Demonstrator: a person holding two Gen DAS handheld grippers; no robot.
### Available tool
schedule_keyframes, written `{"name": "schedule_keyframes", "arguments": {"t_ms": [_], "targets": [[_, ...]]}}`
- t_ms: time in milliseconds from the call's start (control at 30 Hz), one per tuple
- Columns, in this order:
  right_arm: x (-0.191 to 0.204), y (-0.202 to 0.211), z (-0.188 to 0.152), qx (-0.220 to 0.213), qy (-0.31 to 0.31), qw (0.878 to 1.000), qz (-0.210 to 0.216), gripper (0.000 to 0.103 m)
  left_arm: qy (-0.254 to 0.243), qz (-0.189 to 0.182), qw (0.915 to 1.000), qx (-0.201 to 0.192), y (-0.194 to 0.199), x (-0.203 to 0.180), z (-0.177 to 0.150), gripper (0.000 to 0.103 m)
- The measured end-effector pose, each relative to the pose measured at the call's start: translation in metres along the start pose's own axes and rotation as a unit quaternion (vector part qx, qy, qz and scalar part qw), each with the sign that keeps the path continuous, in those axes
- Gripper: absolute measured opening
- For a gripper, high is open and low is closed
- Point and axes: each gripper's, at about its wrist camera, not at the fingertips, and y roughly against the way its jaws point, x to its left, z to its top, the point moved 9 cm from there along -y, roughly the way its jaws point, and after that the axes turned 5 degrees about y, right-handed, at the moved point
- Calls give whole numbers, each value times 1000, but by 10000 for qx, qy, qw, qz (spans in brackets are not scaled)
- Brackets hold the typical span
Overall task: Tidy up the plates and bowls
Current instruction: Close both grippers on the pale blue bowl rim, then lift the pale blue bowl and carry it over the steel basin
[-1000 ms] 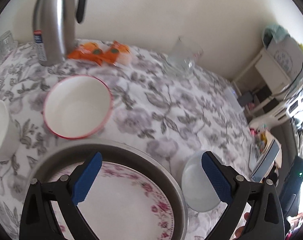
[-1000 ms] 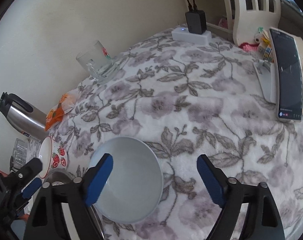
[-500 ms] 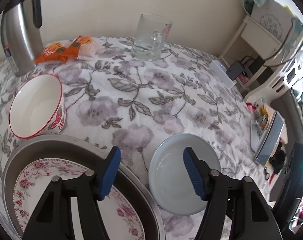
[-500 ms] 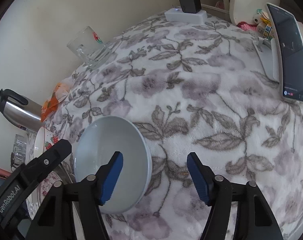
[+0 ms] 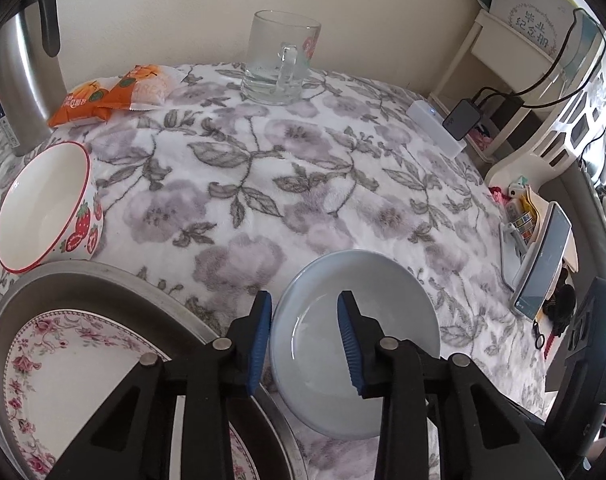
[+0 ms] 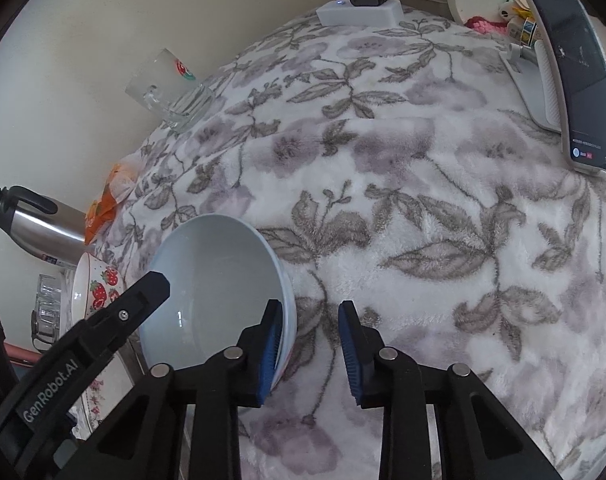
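Both claws have just been narrowing astride opposite rims of the pale blue bowl [image 5: 355, 344] at lower centre: left claw [image 5: 305, 340] on its left rim, right claw [image 6: 311, 348] on its right (neither visibly pinching yet).

The left hand-held gripper [image 5: 305, 334], closing, straddles the pale bowl's [image 5: 387, 300] rim.

Soft, even daylight fills both views, casting only faint shadows. Focus is sharp at the centre. Fisheye bending curves the edges, and dark vignetting cuts off every corner.
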Motion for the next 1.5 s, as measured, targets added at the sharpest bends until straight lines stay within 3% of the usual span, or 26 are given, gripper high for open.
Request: {"name": "schedule_keyframes", "arguments": {"t_ms": [167,300,633,1033,1500], "targets": [[-5,-3,-2,20,-141,9999,98,28,-44,3,10000,60,-3,-1,-3,30],[-5,-4,-1,9,-155,9998,126,27,-72,-4,9999,113,-5,-3,-6,23],[3,-3,0,19,30,9999,162,9,33,10,9999,97,-5,2,-5,14],[10,9,5,-98,169,9998,85,9,81,8,9999,66,4,1,0,14],[43,68,28,-760,433,9958,275,9,-89,-111,9984,-553,69,-13,28,14]]}}
